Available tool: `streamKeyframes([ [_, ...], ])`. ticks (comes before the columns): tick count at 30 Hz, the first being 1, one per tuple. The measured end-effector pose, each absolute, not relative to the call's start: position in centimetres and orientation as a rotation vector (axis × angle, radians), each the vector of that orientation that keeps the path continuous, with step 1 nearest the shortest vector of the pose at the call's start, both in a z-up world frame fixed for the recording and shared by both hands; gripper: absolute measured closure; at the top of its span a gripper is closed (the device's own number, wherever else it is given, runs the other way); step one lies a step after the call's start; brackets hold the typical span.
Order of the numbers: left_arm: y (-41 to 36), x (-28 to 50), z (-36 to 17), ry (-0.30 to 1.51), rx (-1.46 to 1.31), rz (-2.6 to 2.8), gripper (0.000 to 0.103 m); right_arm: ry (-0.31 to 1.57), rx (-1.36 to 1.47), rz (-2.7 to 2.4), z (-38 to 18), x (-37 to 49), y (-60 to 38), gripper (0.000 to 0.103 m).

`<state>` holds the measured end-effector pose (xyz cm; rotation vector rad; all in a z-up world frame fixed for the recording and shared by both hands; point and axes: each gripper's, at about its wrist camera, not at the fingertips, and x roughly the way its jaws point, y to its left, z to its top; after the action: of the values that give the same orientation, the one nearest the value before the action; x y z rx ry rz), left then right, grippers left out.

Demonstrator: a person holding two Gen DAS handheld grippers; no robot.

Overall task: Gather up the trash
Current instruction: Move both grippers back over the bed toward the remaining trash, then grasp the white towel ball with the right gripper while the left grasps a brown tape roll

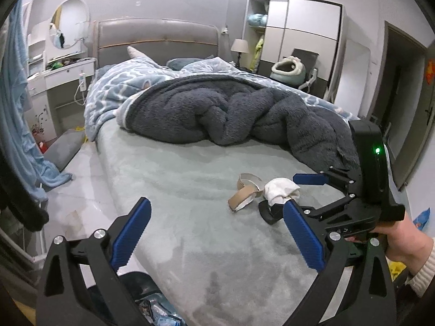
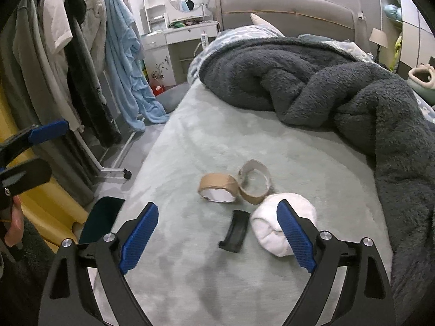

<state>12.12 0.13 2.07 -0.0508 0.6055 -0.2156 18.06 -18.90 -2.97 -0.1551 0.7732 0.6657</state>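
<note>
Both grippers were spread and empty. White wad [image 2: 282, 224] lay just ahead of my right gripper [image 2: 217, 240], by its right pad; black clip [image 2: 235, 231] between. I'd centre, then squeeze gently.

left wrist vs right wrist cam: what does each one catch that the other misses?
Left wrist only: the white wardrobe with sliding doors, the dark doorway, and the whole right claw, open, beside the trash.

Right wrist only: the rack of hanging clothes and just one blue finger of the left claw.

Both: the pale green bed sheet, dark grey fleece blanket, two brown cardboard tape rolls, white crumpled wad, curved black plastic piece, round mirror.
</note>
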Motion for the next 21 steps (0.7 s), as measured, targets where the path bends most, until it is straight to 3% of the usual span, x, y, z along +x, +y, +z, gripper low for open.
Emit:
streamKeyframes([
  [21,-0.9,18.7,-0.4,0.608,-0.042,-0.368,0.004,0.810,-0.106,0.612,-5.4,21.6,-22.7,0.011],
])
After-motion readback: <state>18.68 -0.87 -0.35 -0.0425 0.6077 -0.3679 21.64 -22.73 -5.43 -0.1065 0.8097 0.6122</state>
